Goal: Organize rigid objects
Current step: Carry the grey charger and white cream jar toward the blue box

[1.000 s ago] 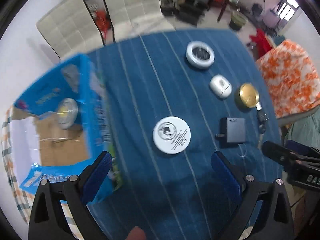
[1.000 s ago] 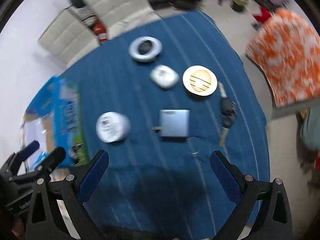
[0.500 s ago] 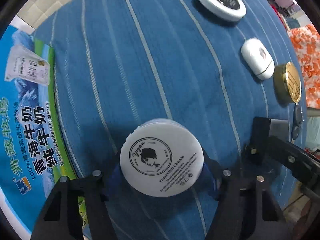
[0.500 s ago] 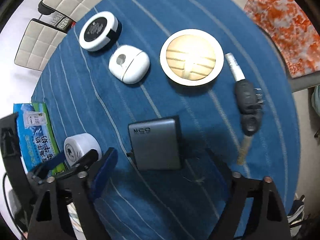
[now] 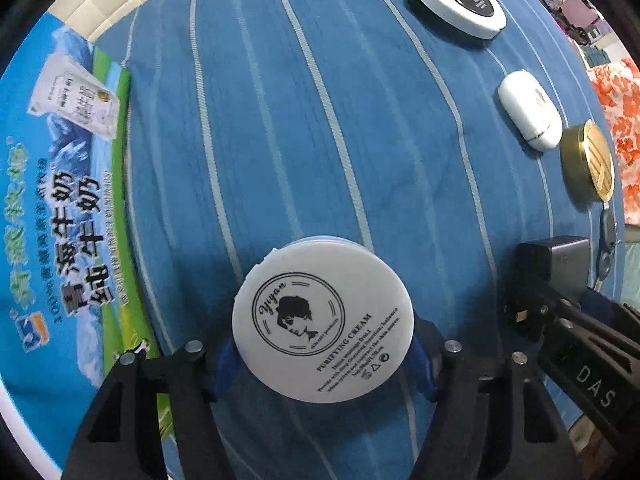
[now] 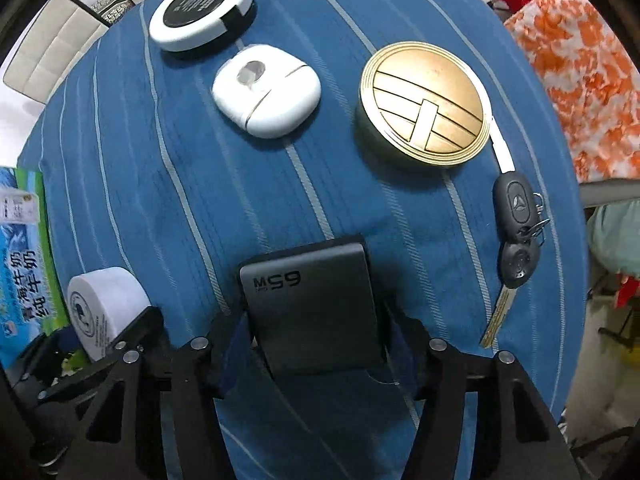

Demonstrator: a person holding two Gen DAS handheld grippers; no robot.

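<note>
My left gripper is shut on a white round cream jar that sits on the blue striped cloth. The jar also shows in the right wrist view. My right gripper is shut on a dark grey 65W charger resting on the cloth. The charger also shows at the right of the left wrist view, with my right gripper's finger against it.
A blue milk carton box lies left of the jar. On the cloth are a white-and-black round tin, a white case, a gold round tin and car keys. An orange patterned chair stands right.
Both grippers came down from high above the table. The left closed around the cream jar and the right closed around the charger.
</note>
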